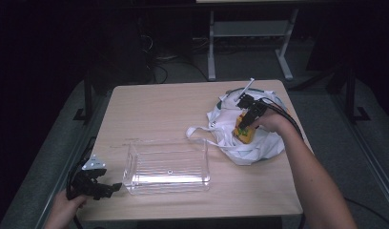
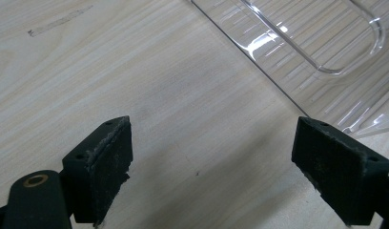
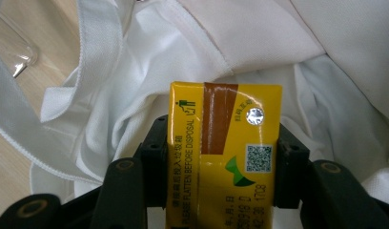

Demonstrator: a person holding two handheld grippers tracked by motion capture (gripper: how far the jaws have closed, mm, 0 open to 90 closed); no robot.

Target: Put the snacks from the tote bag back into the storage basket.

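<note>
Over white cloth bag (image 1: 247, 143), right gripper (image 3: 226, 157) is clamping yellow drink carton (image 3: 226, 157) by its sides, likely for lifting out. Left gripper (image 2: 214, 157) is waiting wide open, empty, beside clear plastic tray (image 1: 166, 167), seemingly destination.

Light wood table (image 1: 159, 109) on a grey floor, clear plastic bin (image 1: 167, 167) lying at about 7 o'clock of the tabletop, crumpled white cloth bag (image 1: 240, 138) at 3 o'clock, well apart from the bin
</note>
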